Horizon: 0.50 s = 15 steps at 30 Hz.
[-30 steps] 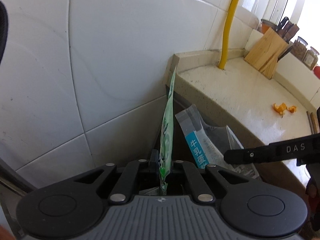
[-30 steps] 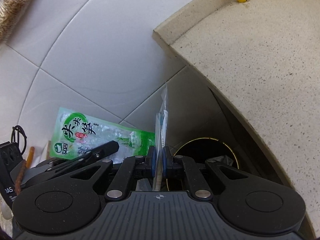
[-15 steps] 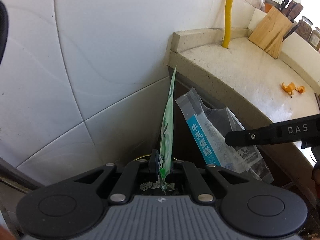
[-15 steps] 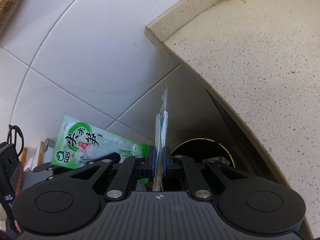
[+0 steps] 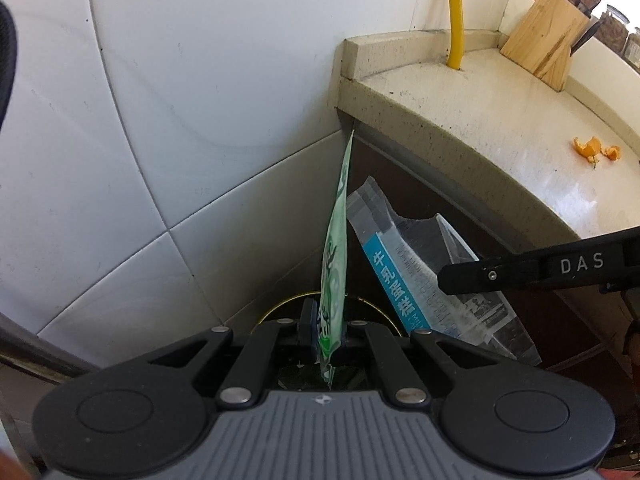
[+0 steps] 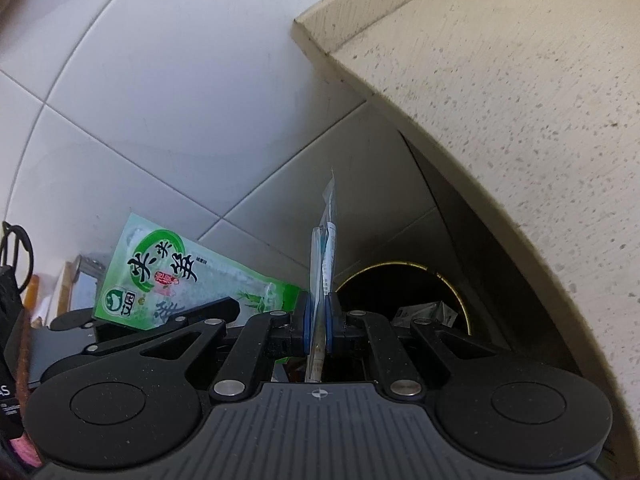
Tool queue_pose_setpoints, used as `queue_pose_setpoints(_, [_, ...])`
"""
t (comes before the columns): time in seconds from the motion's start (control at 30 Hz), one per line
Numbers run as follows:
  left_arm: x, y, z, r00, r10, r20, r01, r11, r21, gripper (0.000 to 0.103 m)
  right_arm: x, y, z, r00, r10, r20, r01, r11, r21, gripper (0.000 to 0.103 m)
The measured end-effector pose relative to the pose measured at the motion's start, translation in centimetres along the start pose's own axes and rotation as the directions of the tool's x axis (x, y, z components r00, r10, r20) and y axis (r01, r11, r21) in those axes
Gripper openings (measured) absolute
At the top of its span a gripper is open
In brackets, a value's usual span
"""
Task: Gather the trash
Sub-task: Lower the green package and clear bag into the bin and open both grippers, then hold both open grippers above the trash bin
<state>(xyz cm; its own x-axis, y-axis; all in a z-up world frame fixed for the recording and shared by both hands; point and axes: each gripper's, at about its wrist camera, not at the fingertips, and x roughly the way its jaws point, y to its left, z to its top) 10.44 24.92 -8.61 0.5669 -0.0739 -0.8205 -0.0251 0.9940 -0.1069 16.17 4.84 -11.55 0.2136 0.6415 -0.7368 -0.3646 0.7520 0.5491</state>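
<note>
Your left gripper's [image 5: 326, 330] body hides most of the bin's [image 5: 280, 307] opening, the green wrapper [image 5: 335, 264] shows you only its edge, knife block's [image 5: 548, 36] handles cut off by the frame, bin contents [image 6: 430, 312] too dark to identify.

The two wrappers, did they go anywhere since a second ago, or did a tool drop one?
Both tools sank lower beside the counter, toward the round black bin, whose gold rim now shows in the left view too. Nothing was dropped. The left tool stays shut on the green wrapper, and the right tool stays shut on the clear blue-striped wrapper. The orange peel stays on the counter.
</note>
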Motion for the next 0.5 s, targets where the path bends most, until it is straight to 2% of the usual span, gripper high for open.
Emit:
queue_pose_setpoints(0.27, [0.3, 0.1, 0.0, 1.000, 0.021, -0.021, -0.020, 1.000, 0.006, 0.005, 1.5, 0.0, 0.0, 1.000, -0.019, -0.024, 0.019, 1.000, 0.001, 0.020])
queue_pose_setpoints(0.33, [0.4, 0.1, 0.0, 0.999, 0.027, -0.028, -0.027, 1.000, 0.004, 0.011, 1.9, 0.1, 0.0, 0.999, -0.019, -0.027, 0.019, 1.000, 0.008, 0.023])
queue_pose_setpoints(0.4, [0.5, 0.2, 0.1, 0.999, 0.038, -0.034, -0.038, 0.999, 0.000, 0.027, 2.1, 0.0, 0.0, 0.999, -0.019, -0.029, 0.019, 1.000, 0.014, 0.025])
queue_pose_setpoints(0.5, [0.3, 0.2, 0.1, 0.998, 0.050, -0.026, -0.050, 0.999, 0.000, 0.036, 2.0, -0.1, 0.0, 1.000, -0.016, -0.027, 0.017, 1.000, 0.022, 0.030])
